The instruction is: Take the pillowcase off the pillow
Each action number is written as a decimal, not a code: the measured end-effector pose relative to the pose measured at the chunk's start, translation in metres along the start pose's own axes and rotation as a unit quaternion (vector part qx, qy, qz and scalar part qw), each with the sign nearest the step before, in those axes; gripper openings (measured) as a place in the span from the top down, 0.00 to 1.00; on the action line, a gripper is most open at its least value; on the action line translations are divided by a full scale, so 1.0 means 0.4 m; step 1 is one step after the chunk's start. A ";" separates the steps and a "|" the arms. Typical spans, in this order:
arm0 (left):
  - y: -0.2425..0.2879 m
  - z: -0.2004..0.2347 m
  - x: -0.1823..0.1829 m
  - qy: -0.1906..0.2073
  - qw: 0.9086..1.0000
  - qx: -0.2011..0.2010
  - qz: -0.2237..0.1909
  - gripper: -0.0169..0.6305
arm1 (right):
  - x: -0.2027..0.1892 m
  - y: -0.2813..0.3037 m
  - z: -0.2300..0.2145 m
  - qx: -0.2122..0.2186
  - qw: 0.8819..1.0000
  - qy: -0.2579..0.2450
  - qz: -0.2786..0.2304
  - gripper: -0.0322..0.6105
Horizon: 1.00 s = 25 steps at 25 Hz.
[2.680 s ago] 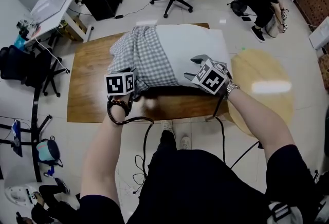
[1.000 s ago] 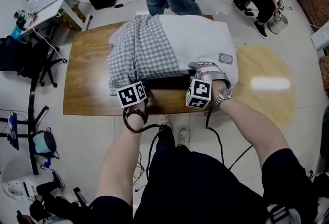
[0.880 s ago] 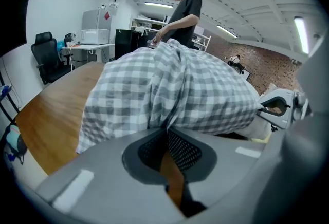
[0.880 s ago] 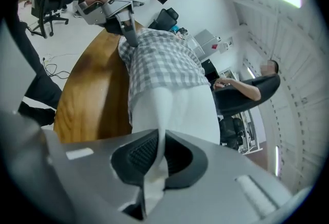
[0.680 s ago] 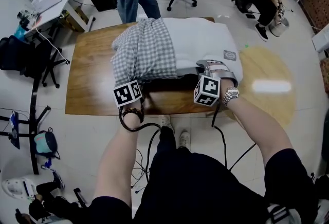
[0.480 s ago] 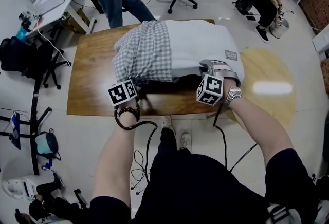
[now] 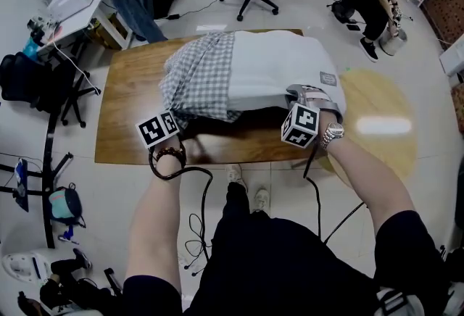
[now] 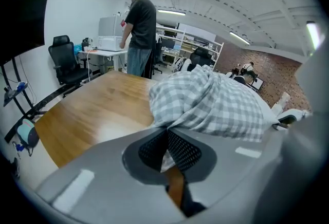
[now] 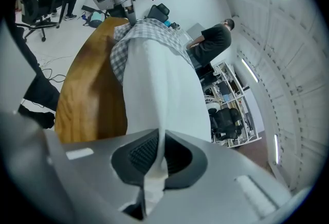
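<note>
Head view: one grey-and-white checked cloth pillowcase (image 7: 199, 82) sits bunched on the left half of one soft white pillow (image 7: 279, 64), on the brown wooden tabletop (image 7: 123, 126). I think both are light and floppy, so edges are best to grab.

Left gripper view: my left tool (image 8: 167, 135) is pressed tight on the pillowcase's edge.

Right gripper view: my right tool (image 9: 158, 159) pinches the pillow's white edge.
</note>
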<state>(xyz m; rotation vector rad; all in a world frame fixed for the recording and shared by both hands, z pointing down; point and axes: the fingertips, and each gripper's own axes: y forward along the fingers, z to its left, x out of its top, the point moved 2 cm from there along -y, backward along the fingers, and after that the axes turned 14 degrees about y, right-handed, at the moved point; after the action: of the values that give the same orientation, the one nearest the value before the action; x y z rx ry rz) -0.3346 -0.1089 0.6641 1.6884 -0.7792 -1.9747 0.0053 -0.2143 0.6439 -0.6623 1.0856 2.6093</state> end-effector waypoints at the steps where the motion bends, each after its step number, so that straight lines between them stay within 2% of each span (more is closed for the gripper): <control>1: -0.002 0.010 -0.001 -0.002 1.000 0.003 0.000 0.96 | -0.001 0.001 0.002 0.002 1.000 0.002 0.001 0.93; 9: 0.004 0.007 -0.036 0.004 1.000 0.012 0.007 0.96 | -0.003 -0.001 0.038 0.018 1.000 0.012 -0.006 0.92; 13: -0.002 0.001 -0.035 0.014 1.000 0.018 0.019 0.89 | 0.013 -0.014 0.044 0.039 0.999 0.021 -0.022 0.79; 17: -0.024 0.003 -0.021 0.016 1.000 0.025 0.006 0.82 | 0.047 -0.055 0.051 0.066 0.996 0.040 -0.048 0.70; 20: -0.042 0.003 -0.012 0.018 0.999 0.034 -0.004 0.81 | 0.088 -0.095 0.046 0.071 0.993 0.042 -0.078 0.70; 25: -0.085 -0.020 0.003 0.028 0.997 0.055 -0.036 0.82 | 0.102 -0.136 0.039 0.069 0.992 0.049 -0.097 0.70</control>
<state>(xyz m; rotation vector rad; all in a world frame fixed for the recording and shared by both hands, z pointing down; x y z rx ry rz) -0.3257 -0.0853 0.6401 1.8502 -0.8315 -1.9556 -0.0144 -0.1632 0.6004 -0.8279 1.1556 2.3354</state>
